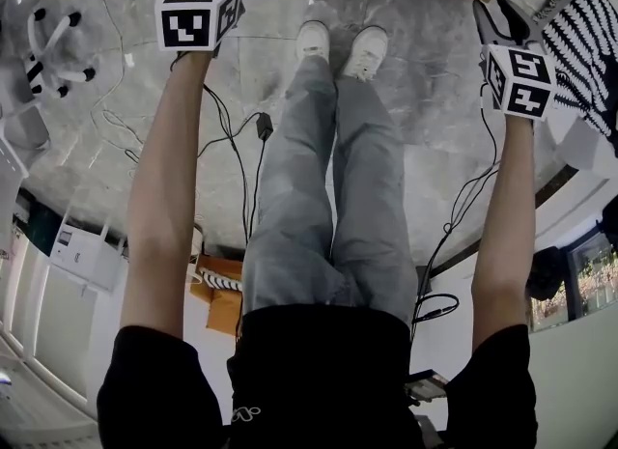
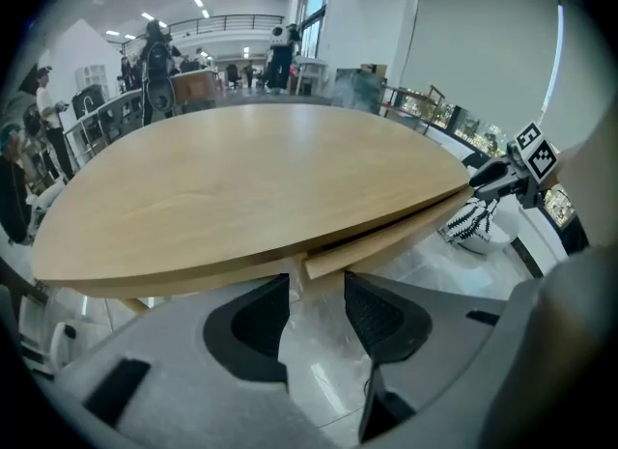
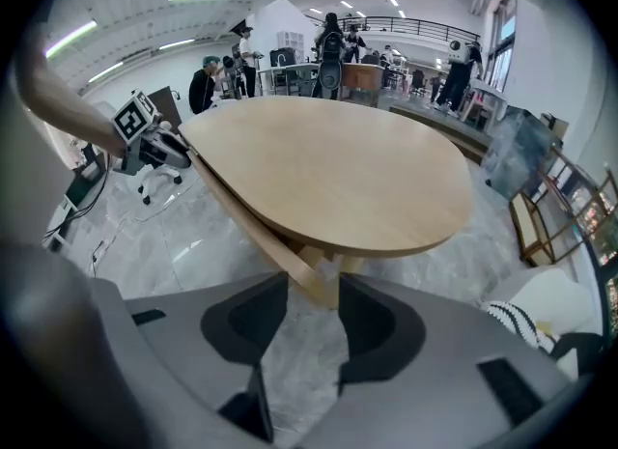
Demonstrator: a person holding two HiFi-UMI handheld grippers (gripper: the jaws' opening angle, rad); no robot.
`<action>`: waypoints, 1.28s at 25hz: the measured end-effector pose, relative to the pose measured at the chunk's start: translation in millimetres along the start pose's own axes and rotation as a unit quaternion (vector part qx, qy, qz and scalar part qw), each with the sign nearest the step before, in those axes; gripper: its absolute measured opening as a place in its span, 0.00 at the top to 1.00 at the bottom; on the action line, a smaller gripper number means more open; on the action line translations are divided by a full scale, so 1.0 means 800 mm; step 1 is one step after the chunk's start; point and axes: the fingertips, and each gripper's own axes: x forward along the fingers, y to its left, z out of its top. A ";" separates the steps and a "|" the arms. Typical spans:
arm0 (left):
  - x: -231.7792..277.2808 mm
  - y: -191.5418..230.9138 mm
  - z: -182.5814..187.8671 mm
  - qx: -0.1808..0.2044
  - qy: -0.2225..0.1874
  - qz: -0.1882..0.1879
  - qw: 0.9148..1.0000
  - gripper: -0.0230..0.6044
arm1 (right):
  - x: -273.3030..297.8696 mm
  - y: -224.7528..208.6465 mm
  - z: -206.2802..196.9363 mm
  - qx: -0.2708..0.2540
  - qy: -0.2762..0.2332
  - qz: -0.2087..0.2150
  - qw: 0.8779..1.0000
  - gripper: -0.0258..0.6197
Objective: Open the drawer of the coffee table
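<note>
A round light-wood coffee table fills the middle of both gripper views. Only its curved rim is seen along the top edge of the head view. Under the tabletop a thin light-wood drawer front is shown standing slightly out from beneath the rim.

The left gripper is seen at the bottom centre of its own view with the jaws apart. One end of the drawer front lies just beyond the gap between the tips, and nothing is clamped. The right gripper is spread in the same way, with the other end of the drawer front at the mouth of its gap and not pinched.

In the head view two bare forearms are stretched toward the top of the frame. Between them grey trousers and white sneakers are seen over a grey marble floor.
</note>
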 end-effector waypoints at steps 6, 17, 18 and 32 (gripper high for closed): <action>0.006 0.000 0.000 0.059 0.008 -0.013 0.998 0.70 | 0.003 0.001 0.001 -0.044 0.007 0.014 0.999 0.72; 0.011 -0.008 0.002 0.068 0.008 -0.022 0.997 0.70 | 0.018 0.022 0.011 -0.132 0.032 0.041 0.990 0.75; 0.011 -0.008 0.002 0.068 0.011 -0.021 0.997 0.70 | 0.017 0.022 0.011 -0.139 0.035 0.041 0.989 0.75; -0.011 -0.026 -0.030 0.062 0.036 -0.011 0.997 0.71 | 0.001 0.046 -0.017 -0.179 0.075 0.052 0.980 0.79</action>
